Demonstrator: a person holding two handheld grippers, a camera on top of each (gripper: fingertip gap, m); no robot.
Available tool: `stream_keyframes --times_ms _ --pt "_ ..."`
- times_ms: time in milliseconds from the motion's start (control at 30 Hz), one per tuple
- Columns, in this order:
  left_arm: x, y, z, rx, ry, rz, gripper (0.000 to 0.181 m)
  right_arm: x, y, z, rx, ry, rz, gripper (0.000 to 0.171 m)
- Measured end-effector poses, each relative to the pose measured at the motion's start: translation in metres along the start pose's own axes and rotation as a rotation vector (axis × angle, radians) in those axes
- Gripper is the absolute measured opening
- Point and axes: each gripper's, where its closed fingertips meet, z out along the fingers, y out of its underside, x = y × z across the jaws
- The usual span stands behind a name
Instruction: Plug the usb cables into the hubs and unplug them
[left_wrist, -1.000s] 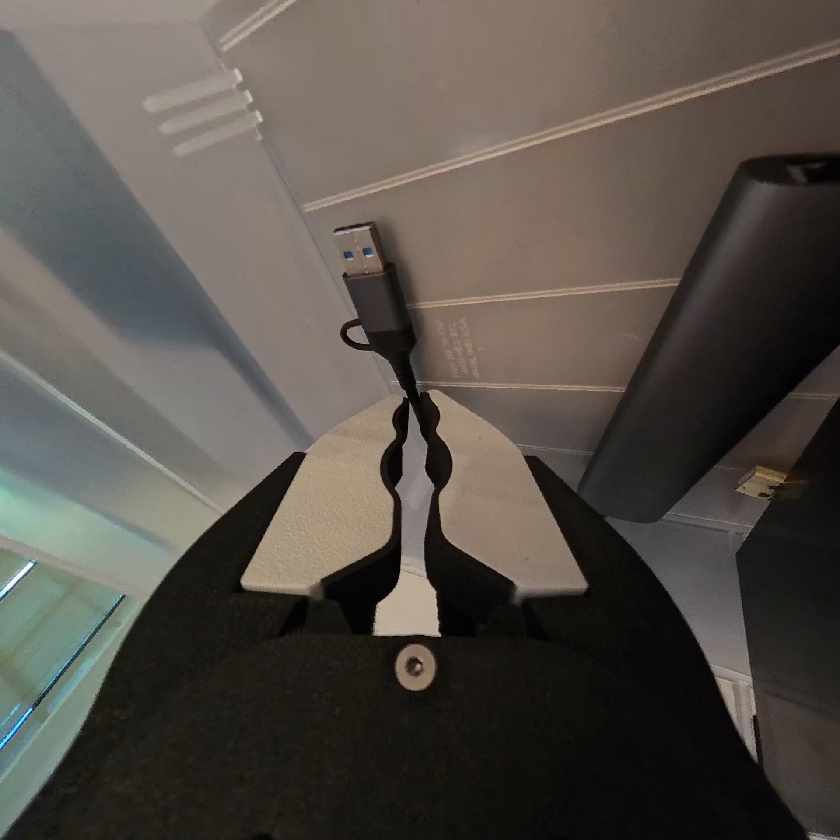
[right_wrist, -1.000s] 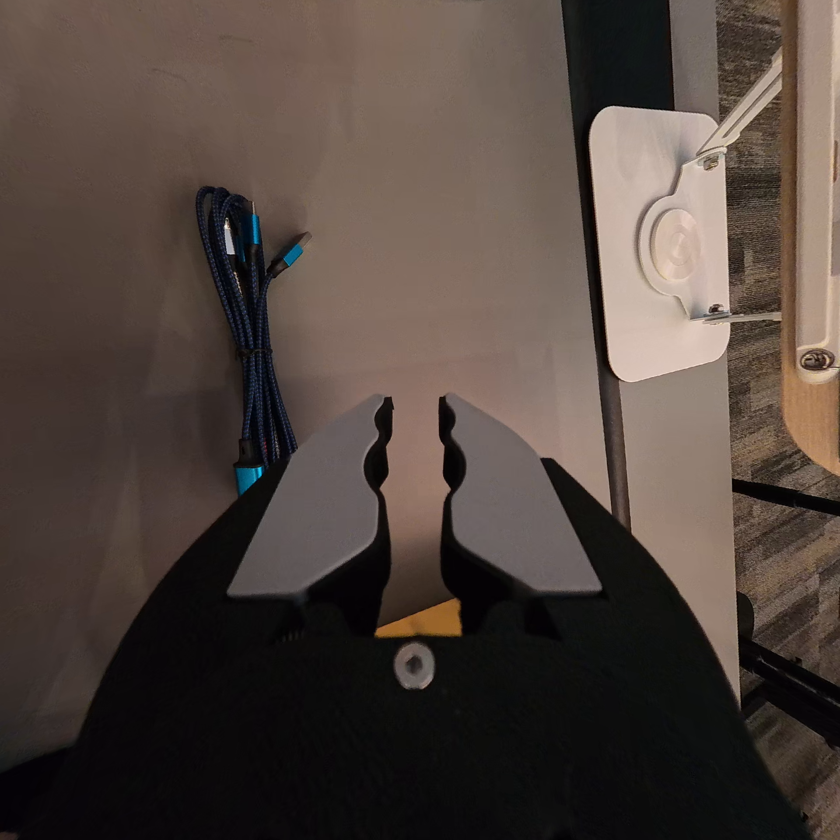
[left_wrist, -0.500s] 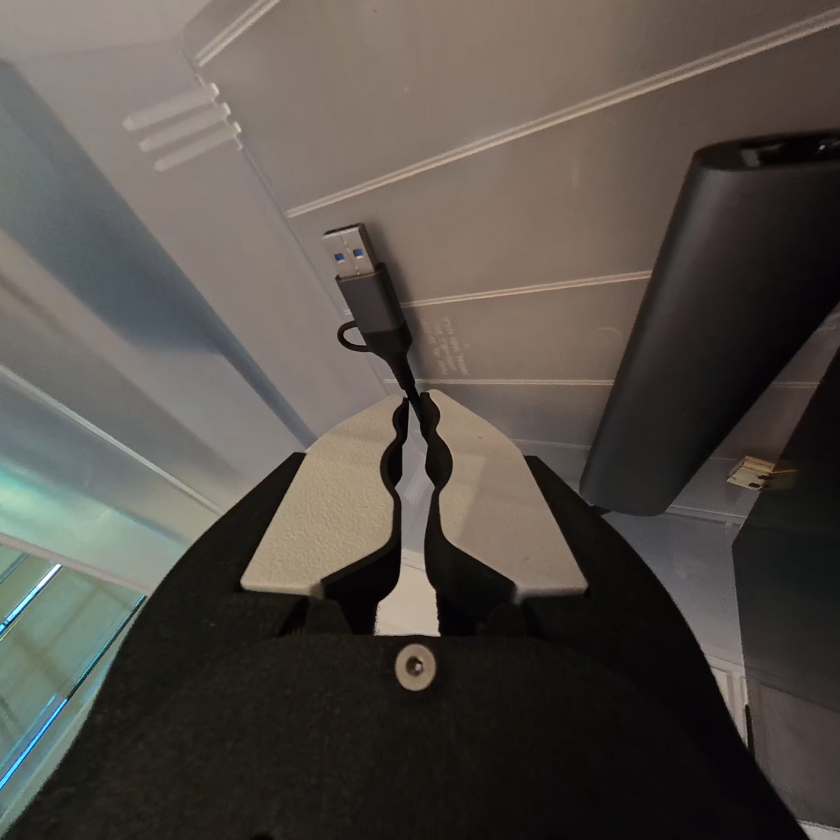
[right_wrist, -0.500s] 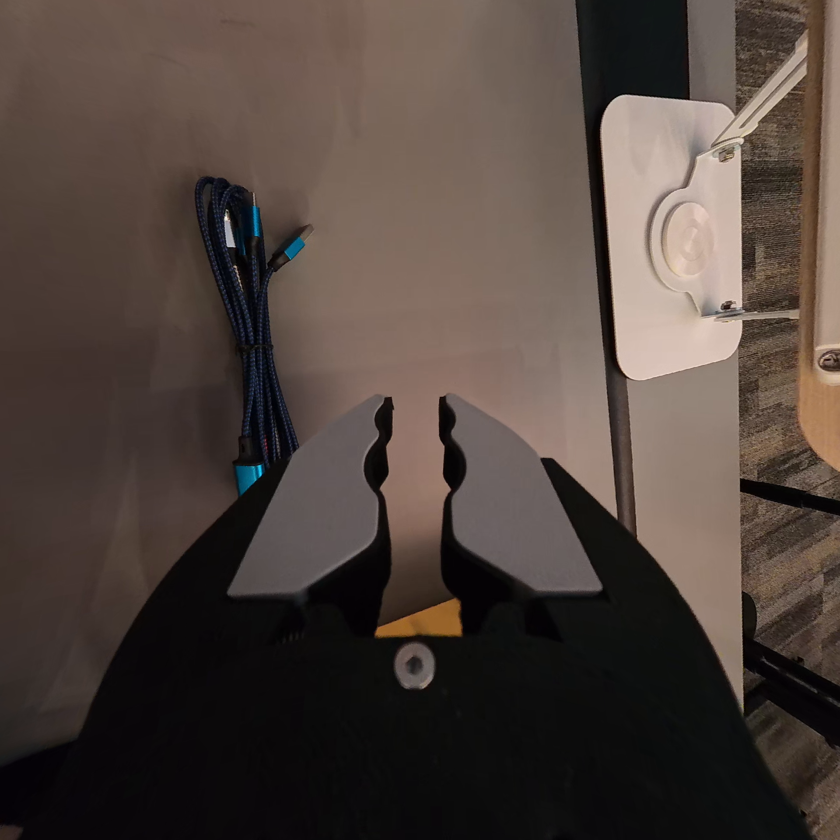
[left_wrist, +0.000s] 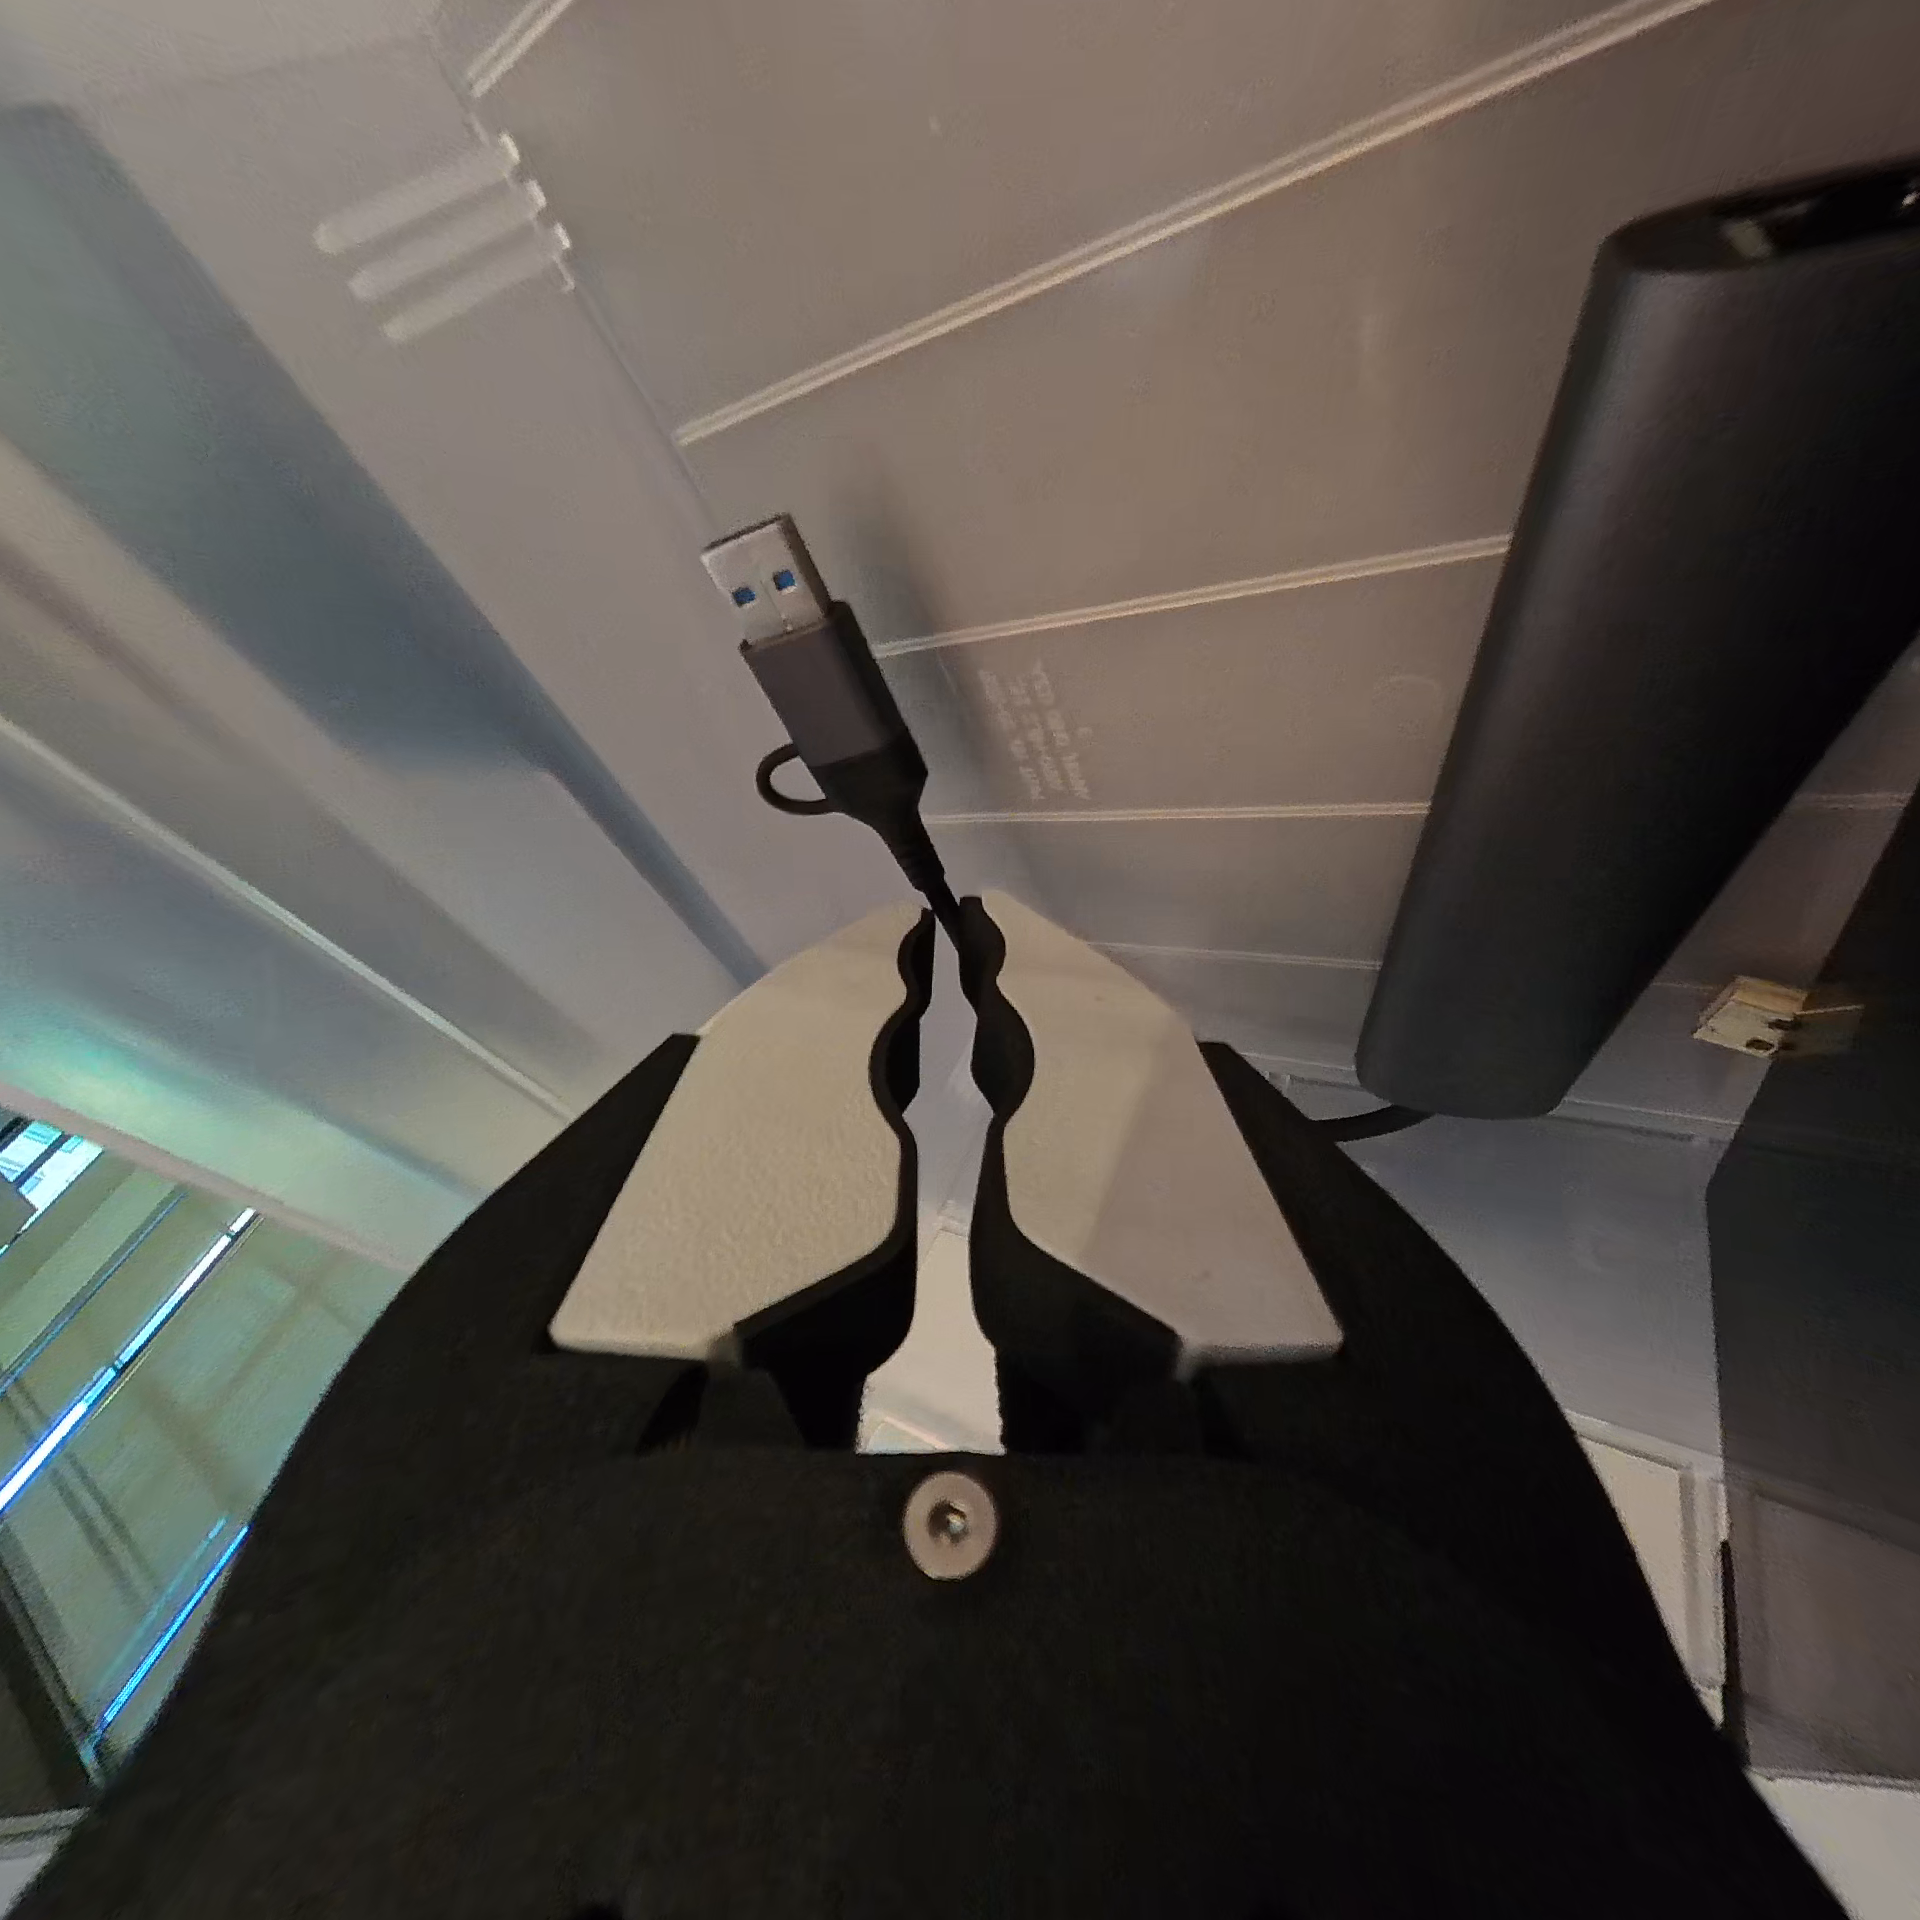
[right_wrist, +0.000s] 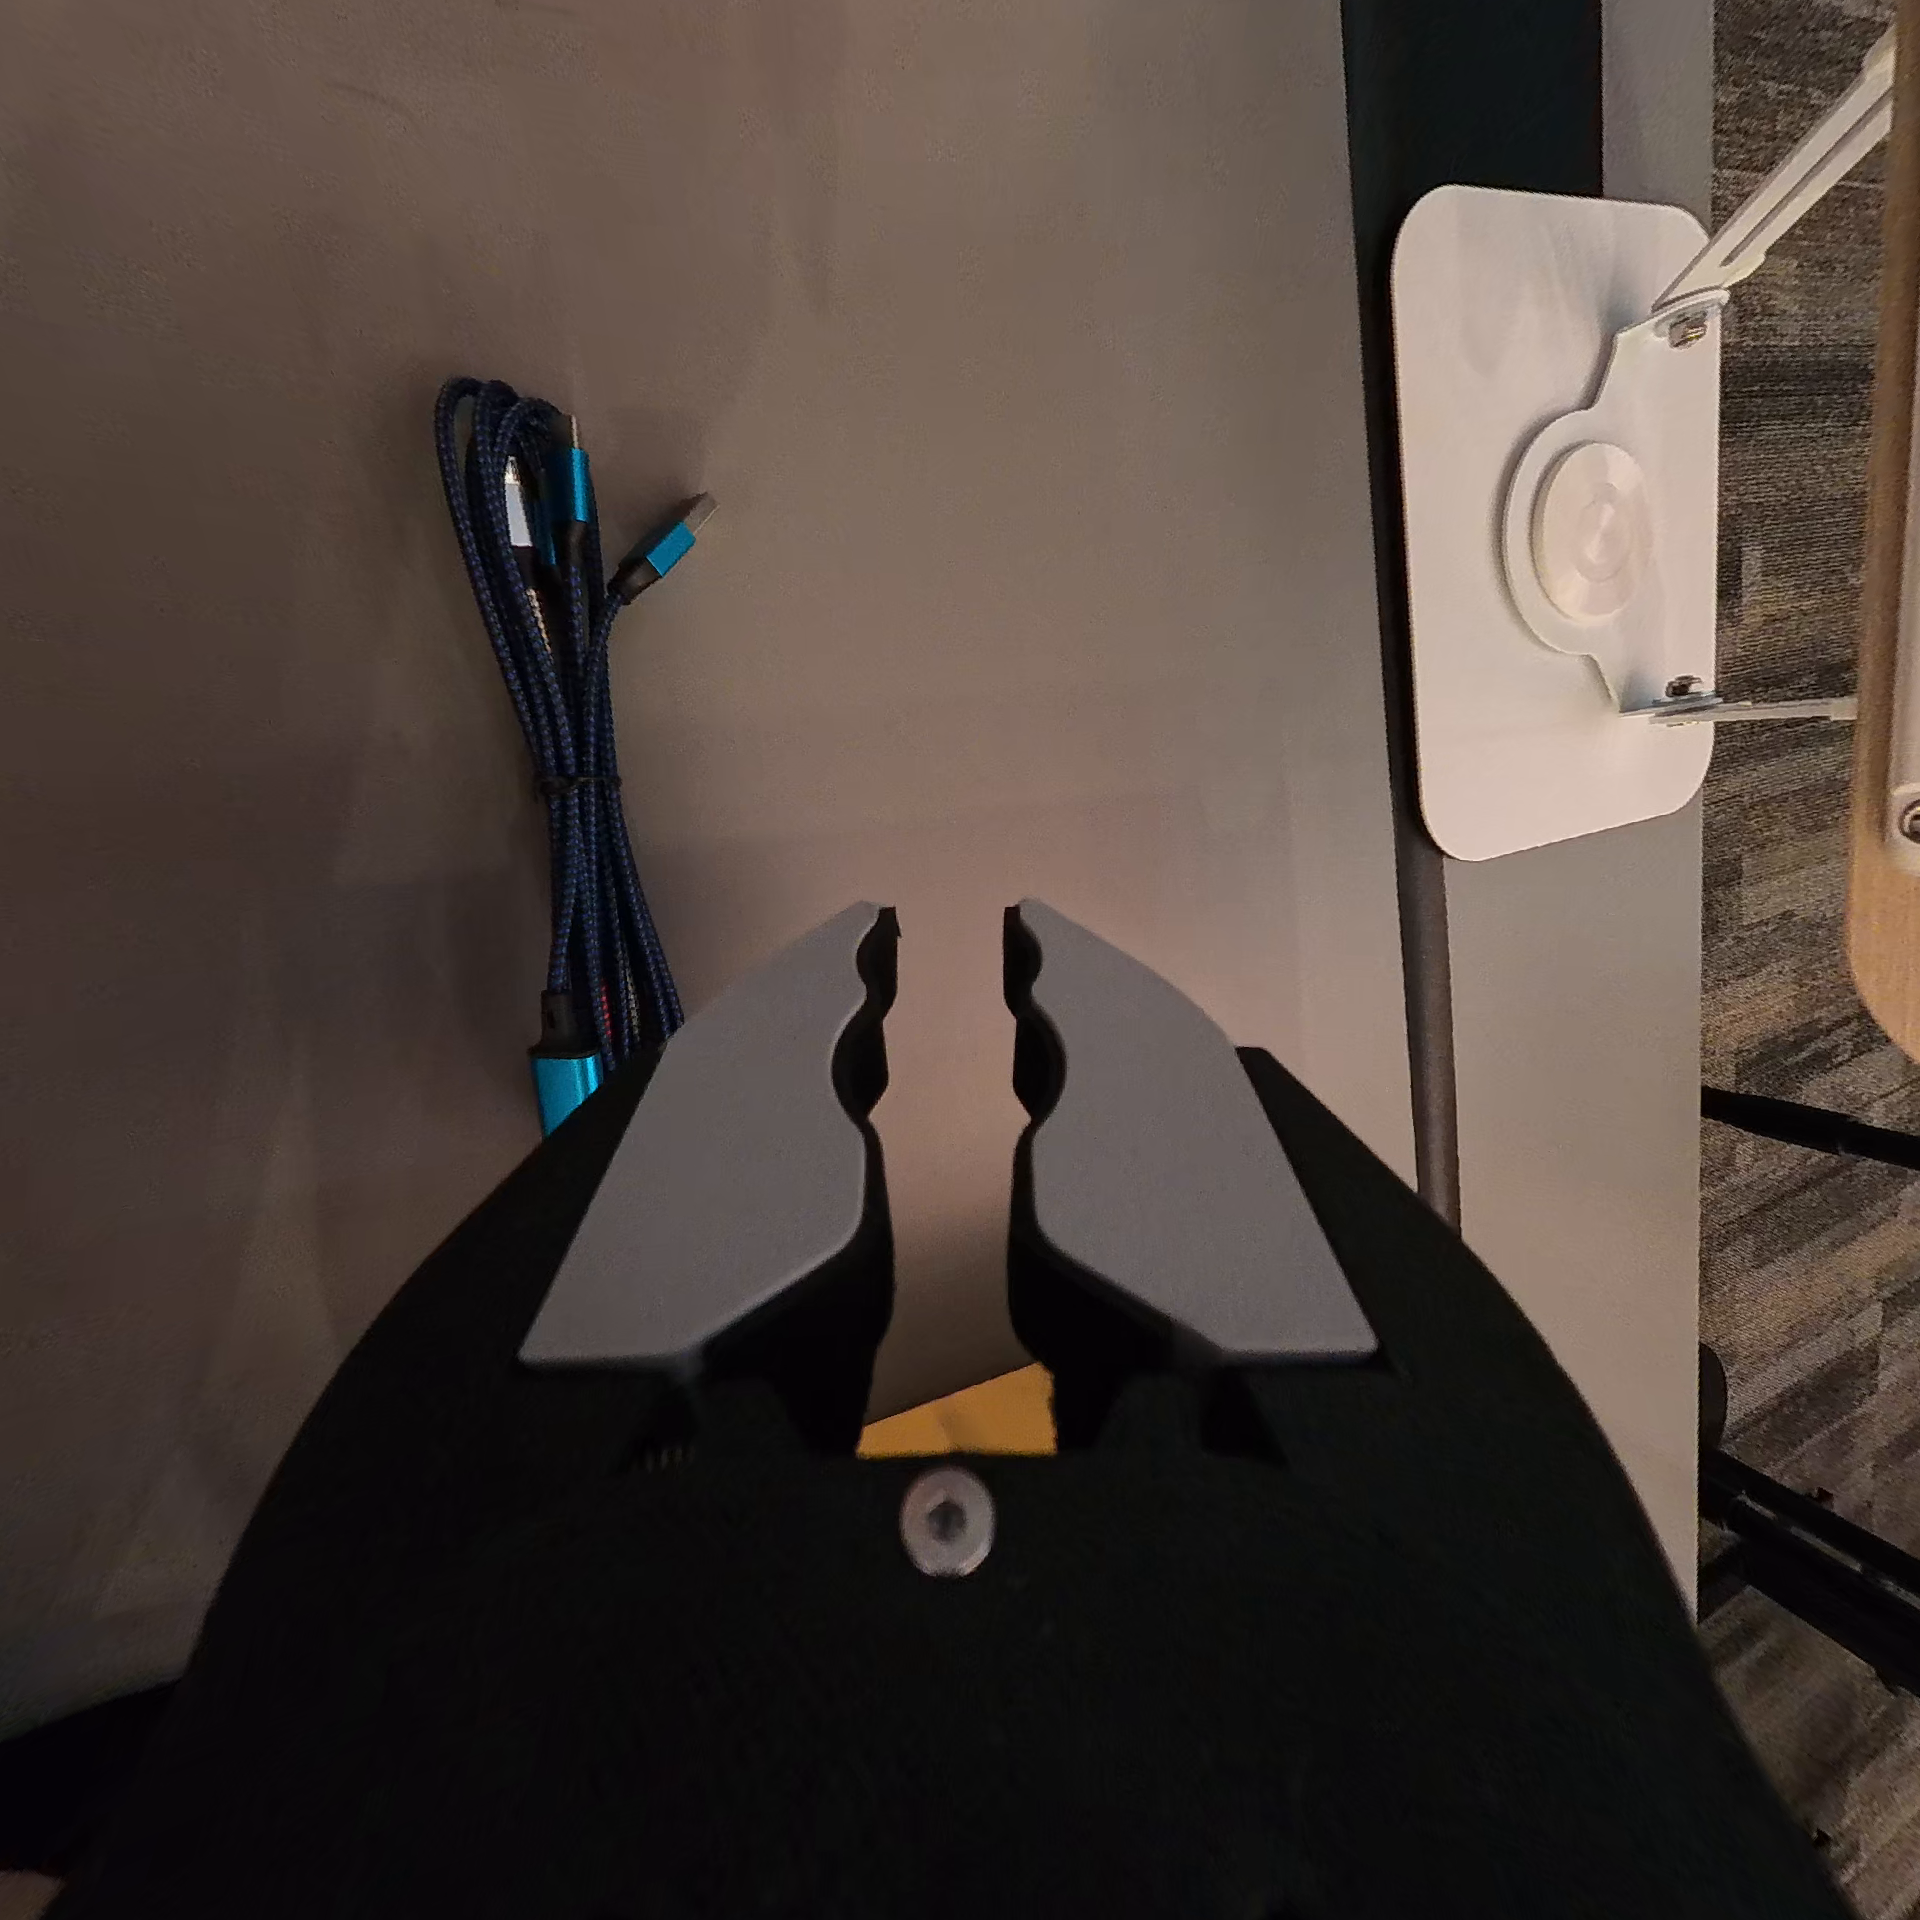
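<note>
Pinching a thin black cable (left_wrist: 940, 914) right at its tips, the left hand-held gripper (left_wrist: 948, 912) had its jaws drawn almost together on the cord just below the strain relief. Beyond the tips the cable's grey USB plug (left_wrist: 805, 655) stood up, leaning a little to the left, its silver end with blue inserts free in the air and seated in nothing. To the right of the plug, well apart from it, a dark grey hub (left_wrist: 1662, 644) slanted across the left wrist view, with a black lead coming out of its lower end. Behind both was a translucent plastic bin wall (left_wrist: 1143, 312) with pale raised ribs.

The right hand-held gripper (right_wrist: 951, 920) held nothing; its jaws stood a modest gap apart above the bare grey table (right_wrist: 987, 416). To its left, a bundle of blue braided USB cables (right_wrist: 582, 727) lay on the table, tied around the middle, with one blue-sleeved plug (right_wrist: 665, 545) splayed out to the right. A white plate-like stand base (right_wrist: 1538, 520) sat at the table's right edge, above patterned carpet (right_wrist: 1808, 1143).
</note>
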Motion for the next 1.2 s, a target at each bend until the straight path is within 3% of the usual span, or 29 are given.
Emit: stream_keyframes --times_ms 1200 --pt "-0.009 0.016 -0.017 -0.093 -0.073 0.077 0.0 -0.001 0.006 0.004 -0.04 -0.002 -0.007 0.02"
